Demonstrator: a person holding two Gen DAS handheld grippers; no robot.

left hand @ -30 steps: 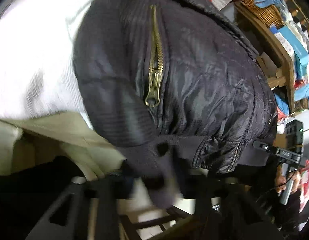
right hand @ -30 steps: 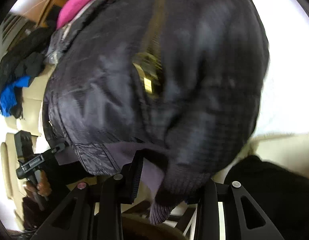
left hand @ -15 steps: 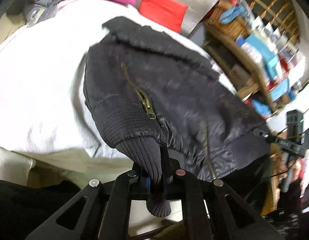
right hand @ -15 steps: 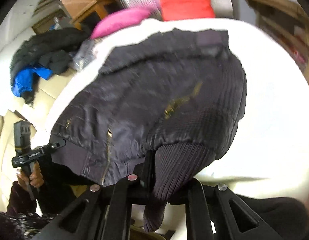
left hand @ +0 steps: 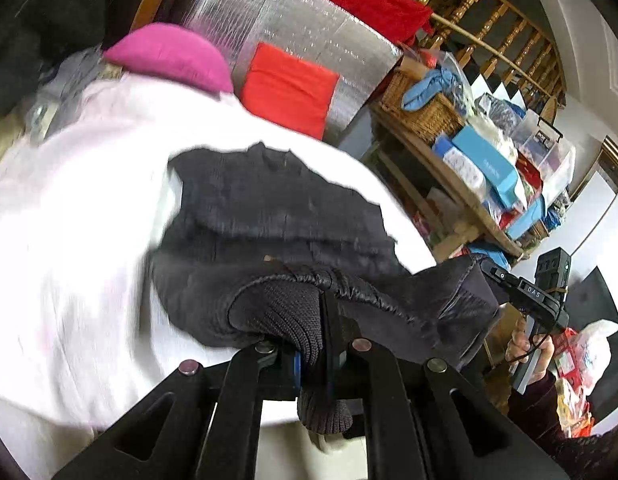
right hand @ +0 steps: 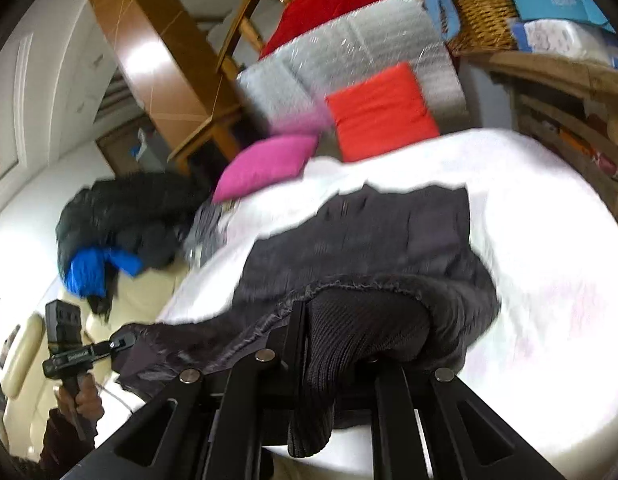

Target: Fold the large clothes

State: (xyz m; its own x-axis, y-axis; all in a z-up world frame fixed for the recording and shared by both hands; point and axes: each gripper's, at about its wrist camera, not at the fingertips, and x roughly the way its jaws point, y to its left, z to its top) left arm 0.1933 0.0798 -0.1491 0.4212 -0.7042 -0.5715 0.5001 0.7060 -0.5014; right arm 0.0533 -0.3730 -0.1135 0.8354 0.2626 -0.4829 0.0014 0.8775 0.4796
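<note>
Both claws seemingly level, gripping jacket [left hand: 277, 216].

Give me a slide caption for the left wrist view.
Left gripper clamps the dark jacket's ribbed cuff above the white bed.

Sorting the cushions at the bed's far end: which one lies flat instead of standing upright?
The pink cushion lies flat on the white bedding; the red cushion stands upright against the silver panel.

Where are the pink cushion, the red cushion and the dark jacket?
Pink cushion [left hand: 169, 56], left wrist view, its middle.
Red square cushion [right hand: 383, 110], right wrist view, its centre.
Dark quilted jacket [left hand: 277, 208], left wrist view, its back panel.
</note>
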